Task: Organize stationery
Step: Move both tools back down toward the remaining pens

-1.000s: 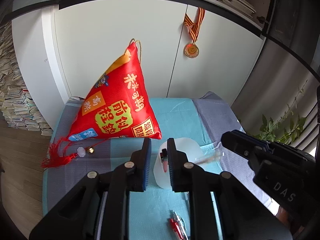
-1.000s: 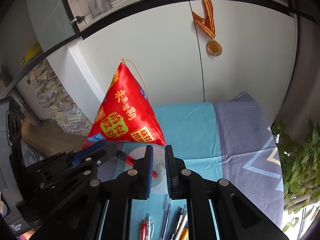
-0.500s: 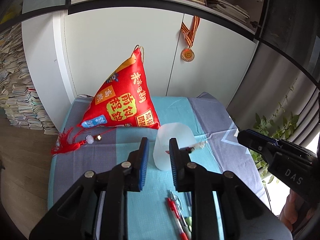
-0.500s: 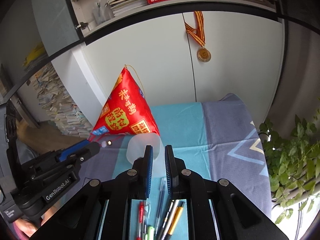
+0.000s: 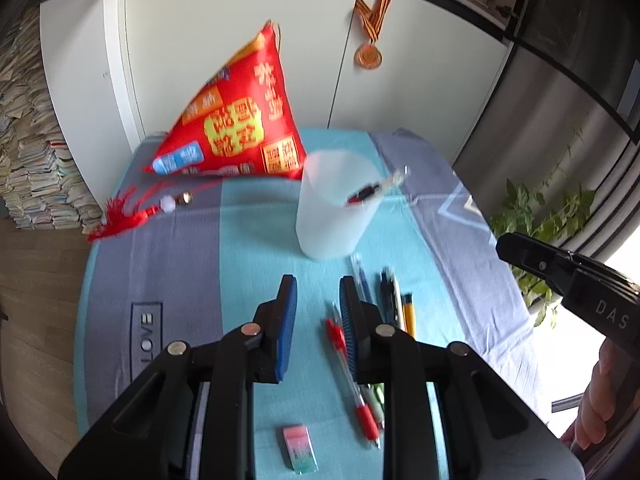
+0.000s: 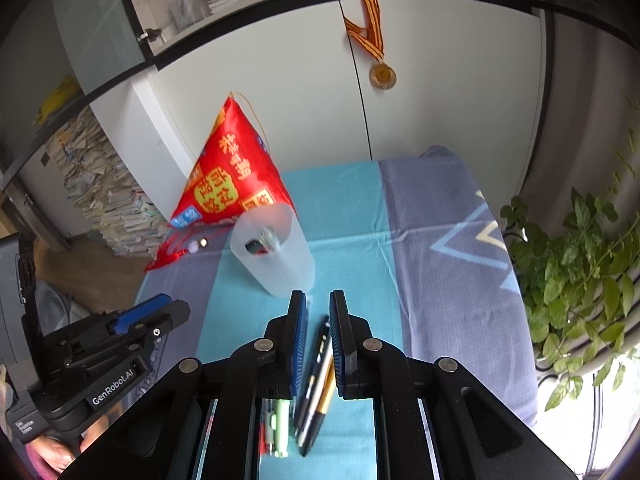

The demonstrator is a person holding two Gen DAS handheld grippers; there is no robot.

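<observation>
On the left of the blue and grey cloth, a red tassel is seen trailing from a red pyramid-shaped cushion; the left gripper is held above bare cloth, its jaws a little apart and nothing between them; an eraser lies below it; a translucent cup, upright, holds one pen leaning on its rim; loose pens lie in a row just before the cup; the right gripper is held over them, its jaws nearly shut and gripping nothing; a plant is seen at far right.
</observation>
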